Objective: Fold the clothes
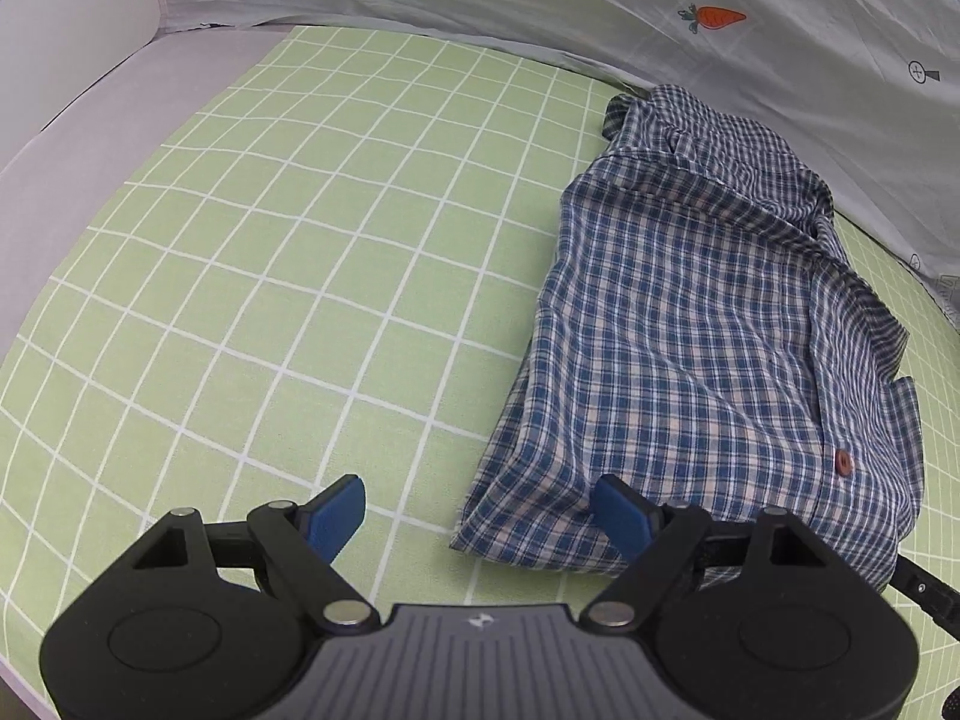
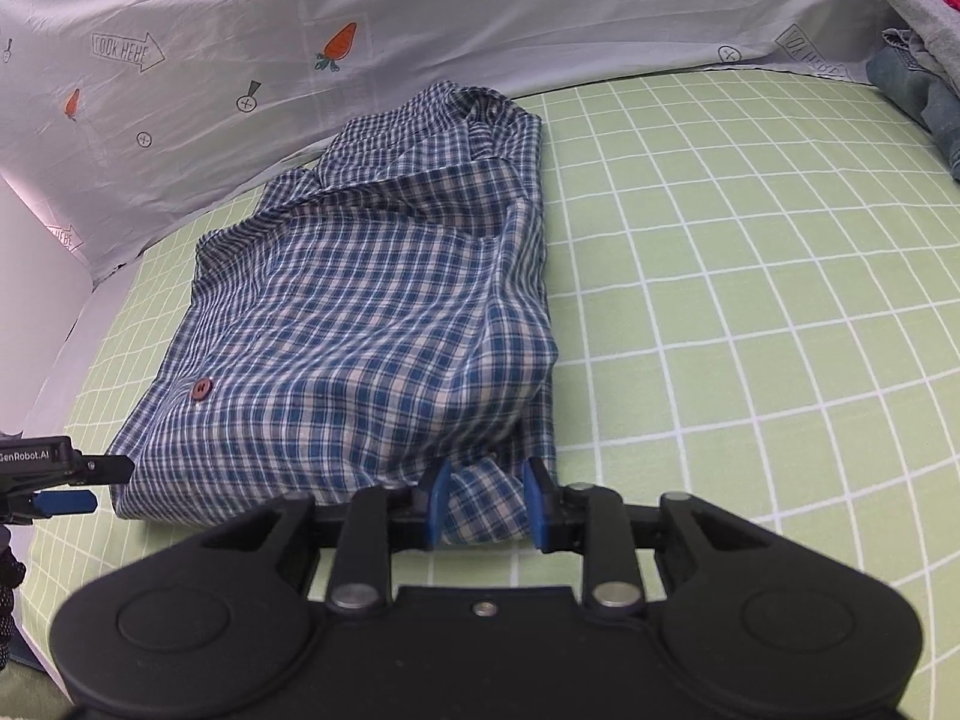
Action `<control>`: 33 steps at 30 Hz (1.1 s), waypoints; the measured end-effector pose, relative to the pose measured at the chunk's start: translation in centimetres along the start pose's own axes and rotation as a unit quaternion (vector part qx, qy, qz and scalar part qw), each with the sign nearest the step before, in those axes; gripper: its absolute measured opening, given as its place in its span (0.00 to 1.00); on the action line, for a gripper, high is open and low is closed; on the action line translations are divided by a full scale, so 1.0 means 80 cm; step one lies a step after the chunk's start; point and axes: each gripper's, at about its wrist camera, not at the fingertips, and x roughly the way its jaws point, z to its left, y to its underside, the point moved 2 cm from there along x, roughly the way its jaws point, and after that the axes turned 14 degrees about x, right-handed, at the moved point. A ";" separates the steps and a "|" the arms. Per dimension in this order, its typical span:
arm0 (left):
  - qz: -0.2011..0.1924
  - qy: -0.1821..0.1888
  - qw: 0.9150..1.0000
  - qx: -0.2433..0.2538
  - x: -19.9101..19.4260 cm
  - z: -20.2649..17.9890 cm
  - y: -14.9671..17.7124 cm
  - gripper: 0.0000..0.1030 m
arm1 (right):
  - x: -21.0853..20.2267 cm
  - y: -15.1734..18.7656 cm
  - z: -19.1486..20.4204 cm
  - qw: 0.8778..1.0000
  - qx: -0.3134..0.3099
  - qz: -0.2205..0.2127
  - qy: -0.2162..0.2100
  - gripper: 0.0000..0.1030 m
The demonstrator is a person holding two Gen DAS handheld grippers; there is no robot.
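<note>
A blue and white plaid shirt (image 1: 690, 324) lies folded on the green checked sheet, collar toward the back. It also shows in the right wrist view (image 2: 372, 312), with a brown button (image 2: 201, 389) near its left edge. My left gripper (image 1: 480, 516) is open at the shirt's near left corner; its right finger rests on the fabric, its left finger is over bare sheet. My right gripper (image 2: 486, 504) has its blue fingers partly closed around a bunched fold of the shirt's near right hem. The left gripper also shows at the left edge of the right wrist view (image 2: 60, 480).
A grey printed sheet with carrots (image 2: 336, 42) hangs along the back. A pile of other clothes (image 2: 924, 54) sits at the far right. The green checked sheet (image 1: 270, 270) spreads left of the shirt, and right of it in the right wrist view (image 2: 750, 300).
</note>
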 end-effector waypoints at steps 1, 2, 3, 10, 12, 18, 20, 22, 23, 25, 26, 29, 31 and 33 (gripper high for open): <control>0.001 0.001 1.000 0.002 0.001 -0.001 0.000 0.81 | 0.006 0.000 0.004 1.000 -0.009 0.002 -0.001 0.38; 0.001 0.001 1.000 0.005 0.001 -0.003 0.000 0.81 | 0.012 0.000 0.007 1.000 -0.016 0.005 -0.002 0.39; 0.001 0.001 1.000 0.011 0.001 -0.004 -0.001 0.81 | 0.017 0.000 0.008 1.000 -0.020 0.009 -0.004 0.38; 0.003 0.005 1.000 0.013 0.002 0.000 0.004 0.81 | 0.005 0.012 -0.013 1.000 0.014 0.002 -0.011 0.00; 0.006 0.008 1.000 0.007 0.003 0.005 0.007 0.81 | -0.009 0.016 -0.021 1.000 0.025 -0.017 0.005 0.00; 0.014 0.024 0.999 -0.025 0.006 0.018 0.013 0.81 | -0.025 0.016 -0.044 0.996 0.048 -0.033 0.063 0.02; 0.012 0.030 0.999 -0.035 0.005 0.021 0.014 0.81 | -0.031 0.016 -0.037 0.996 0.037 -0.044 0.061 0.12; 0.010 0.041 0.998 -0.050 0.003 0.026 0.015 0.81 | -0.036 0.017 -0.026 0.997 0.020 -0.056 0.055 0.36; 0.009 0.047 0.997 -0.057 0.001 0.029 0.016 0.81 | -0.037 0.019 -0.020 0.997 0.009 -0.060 0.048 0.49; 0.007 0.059 0.996 -0.072 -0.003 0.034 0.017 0.81 | -0.038 0.023 -0.003 0.997 -0.024 -0.062 0.043 0.49; 0.007 0.064 0.995 -0.080 -0.004 0.037 0.017 0.81 | -0.036 0.027 0.007 0.996 -0.046 -0.063 0.047 0.53; 0.014 0.077 0.992 -0.098 0.002 0.040 0.016 0.81 | -0.029 0.038 0.034 0.990 -0.112 -0.065 0.058 0.63; 0.019 0.085 0.990 -0.109 0.008 0.041 0.015 0.81 | -0.021 0.045 0.046 0.986 -0.141 -0.060 0.064 0.67; 0.025 0.092 0.988 -0.120 0.015 0.043 0.014 0.80 | -0.010 0.049 0.052 0.984 -0.153 -0.051 0.073 0.70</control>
